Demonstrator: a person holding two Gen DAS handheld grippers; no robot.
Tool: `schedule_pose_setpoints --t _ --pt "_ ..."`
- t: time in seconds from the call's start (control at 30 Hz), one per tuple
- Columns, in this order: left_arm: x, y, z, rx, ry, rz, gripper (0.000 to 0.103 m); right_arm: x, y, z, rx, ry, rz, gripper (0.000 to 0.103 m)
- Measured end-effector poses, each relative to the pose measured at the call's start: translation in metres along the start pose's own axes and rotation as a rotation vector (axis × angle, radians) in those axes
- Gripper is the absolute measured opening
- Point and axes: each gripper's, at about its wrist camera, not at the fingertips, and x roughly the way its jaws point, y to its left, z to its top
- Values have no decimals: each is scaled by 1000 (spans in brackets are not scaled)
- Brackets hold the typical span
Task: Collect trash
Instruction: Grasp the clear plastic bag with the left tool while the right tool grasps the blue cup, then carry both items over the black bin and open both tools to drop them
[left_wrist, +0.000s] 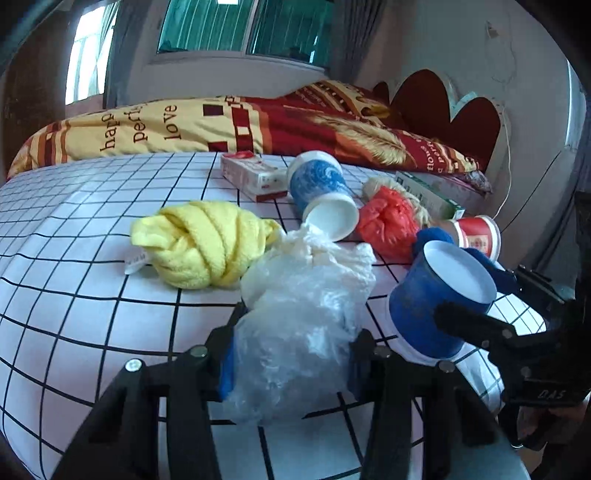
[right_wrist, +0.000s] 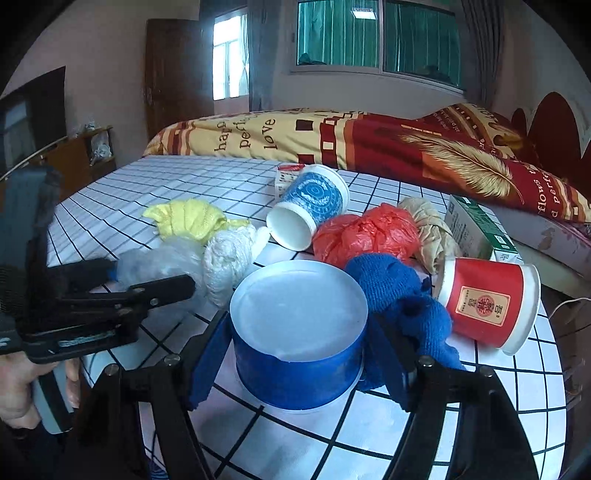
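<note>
My left gripper (left_wrist: 290, 360) is shut on a crumpled clear plastic bag (left_wrist: 295, 332) resting on the checked table (left_wrist: 92, 295). My right gripper (right_wrist: 295, 354) is shut on a plain blue paper cup (right_wrist: 299, 347), bottom up, tilted; the cup also shows in the left wrist view (left_wrist: 436, 306). Behind lie a patterned blue cup (right_wrist: 310, 206) on its side, a red plastic bag (right_wrist: 365, 232), a red paper cup (right_wrist: 487, 302) on its side, a beige paper wad (right_wrist: 428, 229) and a white wad (right_wrist: 229, 258).
A yellow cloth (left_wrist: 203, 243) and a blue cloth (right_wrist: 406, 295) lie among the trash. A red-white box (left_wrist: 255, 177) and a green-white box (right_wrist: 476, 229) lie at the back. A bed with a red-yellow quilt (right_wrist: 332, 136) stands behind the table.
</note>
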Motion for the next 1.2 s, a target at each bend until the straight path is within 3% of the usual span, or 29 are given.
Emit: schedule_pose_setpoints --t 0.27,0.5,0.8,1.2 --pt "-40 -16 2 17 -60 2 47 -49 8 0 3 -86 7 75" --pt "-64 -55 2 86 -89 -52 47 -102 -6 -12 18 -130 -59 75" --pt "-68 -117 -8 167 -83 -172 47 -178 -58 -43 94 -161 -206 75" --pt "-60 -223 -30 314 -39 -360 47 -251 -143 -121 288 -138 -408 75"
